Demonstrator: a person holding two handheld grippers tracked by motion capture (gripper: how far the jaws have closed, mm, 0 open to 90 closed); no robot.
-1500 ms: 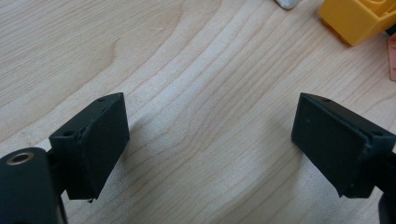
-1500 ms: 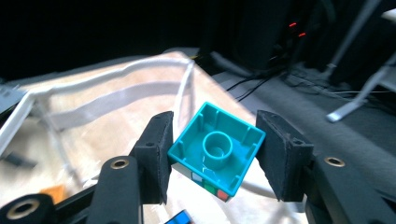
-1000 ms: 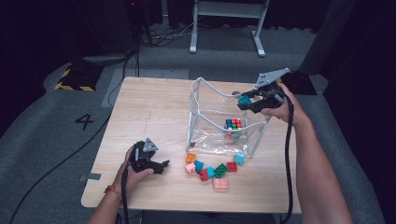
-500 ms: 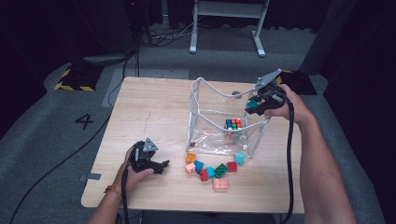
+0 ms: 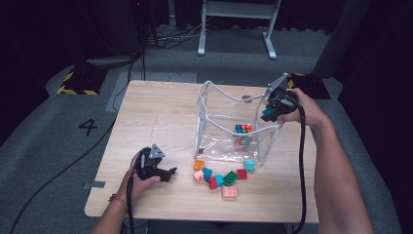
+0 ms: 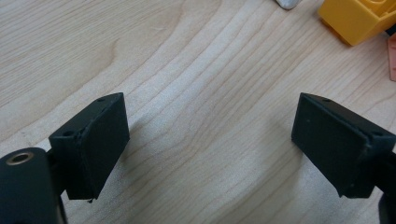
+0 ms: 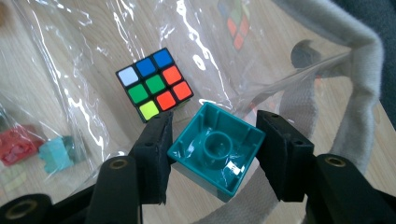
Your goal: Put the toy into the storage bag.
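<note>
Near the front left corner of the tabletop (image 5: 160, 112), the left claw (image 6: 210, 135) is held wide open – nothing between its jaws. Towards the right edge, a teal block (image 7: 215, 150) is clamped in the right claw (image 7: 212, 154) – above the clear bag (image 5: 229, 141), over the puzzle cube (image 7: 154, 84) inside.

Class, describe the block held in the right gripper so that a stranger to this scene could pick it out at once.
Find the clear plastic bag standing on the wooden table. Above its far right rim, the right gripper clamps a teal building block, hollow underside showing. The other blocks lie loose on the table in front of the bag.
</note>
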